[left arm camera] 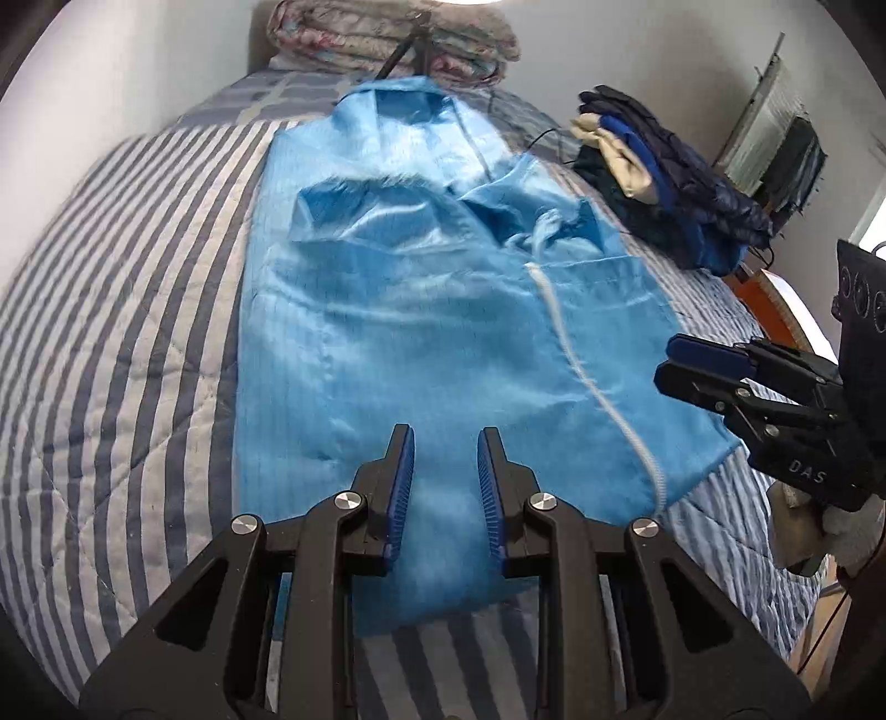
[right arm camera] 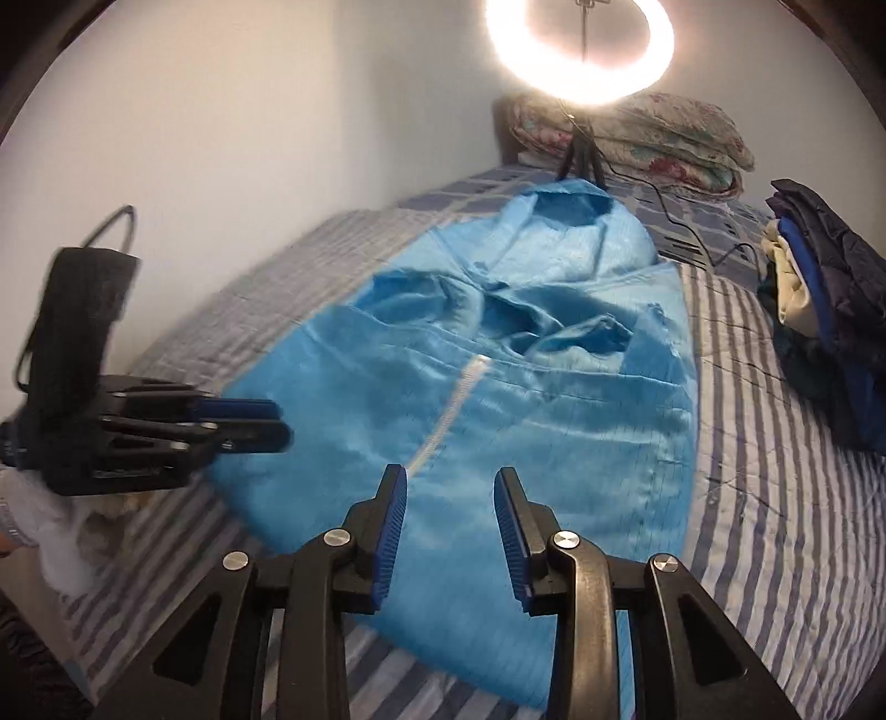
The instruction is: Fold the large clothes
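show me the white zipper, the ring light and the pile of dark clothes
white zipper (right arm camera: 443, 423), right wrist view, mid-strip.
ring light (right arm camera: 578, 50), right wrist view, glowing ring.
pile of dark clothes (left arm camera: 692, 188), left wrist view, navy top layer.

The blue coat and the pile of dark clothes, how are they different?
The blue coat lies spread out flat along the striped bed; the pile of dark clothes is folded and stacked near the bed's edge. The coat is one light, shiny blue with a white zipper; the pile mixes navy, bright blue and cream. The coat covers far more of the bed. Both rest on the bed, untouched.
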A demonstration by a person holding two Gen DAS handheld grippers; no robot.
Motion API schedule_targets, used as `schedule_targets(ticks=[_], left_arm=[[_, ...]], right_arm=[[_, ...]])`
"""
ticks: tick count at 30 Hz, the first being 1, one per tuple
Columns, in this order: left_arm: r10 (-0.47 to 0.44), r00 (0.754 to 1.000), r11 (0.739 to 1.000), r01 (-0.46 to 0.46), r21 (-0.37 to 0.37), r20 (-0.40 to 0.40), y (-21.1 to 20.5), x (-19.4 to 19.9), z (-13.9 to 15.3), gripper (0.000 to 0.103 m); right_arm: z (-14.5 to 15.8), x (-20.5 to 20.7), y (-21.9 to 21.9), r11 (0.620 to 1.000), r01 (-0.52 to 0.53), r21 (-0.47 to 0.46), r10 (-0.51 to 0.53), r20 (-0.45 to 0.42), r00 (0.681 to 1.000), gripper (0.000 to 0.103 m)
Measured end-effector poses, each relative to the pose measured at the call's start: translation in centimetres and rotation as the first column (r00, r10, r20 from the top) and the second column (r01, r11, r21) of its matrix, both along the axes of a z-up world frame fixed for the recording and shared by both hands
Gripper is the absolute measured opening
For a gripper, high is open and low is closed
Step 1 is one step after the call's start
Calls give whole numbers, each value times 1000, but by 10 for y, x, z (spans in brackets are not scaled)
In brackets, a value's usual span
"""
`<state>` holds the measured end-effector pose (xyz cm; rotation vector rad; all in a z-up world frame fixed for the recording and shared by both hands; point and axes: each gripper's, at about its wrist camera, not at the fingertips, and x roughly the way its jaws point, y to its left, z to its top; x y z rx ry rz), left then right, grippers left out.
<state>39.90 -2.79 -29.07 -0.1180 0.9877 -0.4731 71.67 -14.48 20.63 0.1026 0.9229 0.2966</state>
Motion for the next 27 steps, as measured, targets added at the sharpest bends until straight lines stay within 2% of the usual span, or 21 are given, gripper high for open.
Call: schedule_targets(ticks=[2, 4, 7, 8, 9, 10, 11, 12, 13, 16, 19, 21, 23, 27], left_arm=[[-5, 1000, 1000, 4, -15, -30, 6, 4, -13, 23], [-21, 1000, 999, 21, -44, -11, 10, 3, -17, 24], [2, 999, 998, -4, -57, -35, 16, 2, -9, 25], [19, 999, 997, -21, -71, -32, 23, 0, -5, 28], [41, 999, 994, -43, -97, -28, 32, -4, 1, 36], [68, 997, 990, -71, -123, -28, 44, -8, 6, 48], [94, 995, 985, -98, -144, -31, 53, -10, 10, 54], [124, 992, 978, -128, -165, -38, 64, -13, 13, 64], [154, 987, 969, -161, -188, -52, 77, -14, 14, 65], [206, 965, 937, -242, -250, -161, 105, -7, 5, 66], [178, 933, 884, -291, -365, -313, 119, 5, -15, 66], [138, 916, 853, -303, -425, -376, 120, 10, -28, 66], [118, 908, 838, -308, -451, -402, 117, 15, -37, 66], [94, 911, 820, -300, -487, -402, 115, 27, -42, 65]], right_arm=[[-16, 3, -9, 999, 43, -5, -44, -69, 997, 34], [-38, 3, -19, 997, 77, 0, -76, -150, 986, 34], [-35, -2, -30, 996, 83, 39, -76, -158, 984, 34], [-29, -6, -37, 992, 95, 80, -82, -154, 985, 35], [-21, -12, -46, 987, 108, 121, -91, -139, 986, 38], [-14, -18, -56, 983, 127, 132, -111, -120, 987, 48], [-8, -25, -66, 981, 149, 125, -137, -98, 986, 61], [-4, -30, -75, 979, 166, 120, -156, -86, 984, 67], [-3, -35, -86, 976, 177, 128, -166, -90, 982, 74], [-13, -42, -116, 955, 217, 201, -184, -167, 968, 75], [-31, -45, -137, 919, 268, 289, -198, -251, 948, 75], [-43, -43, -144, 881, 287, 376, -181, -292, 939, 75], [-56, -41, -150, 827, 308, 470, -162, -324, 932, 76], [-67, -30, -155, 752, 315, 578, -138, -329, 934, 76]])
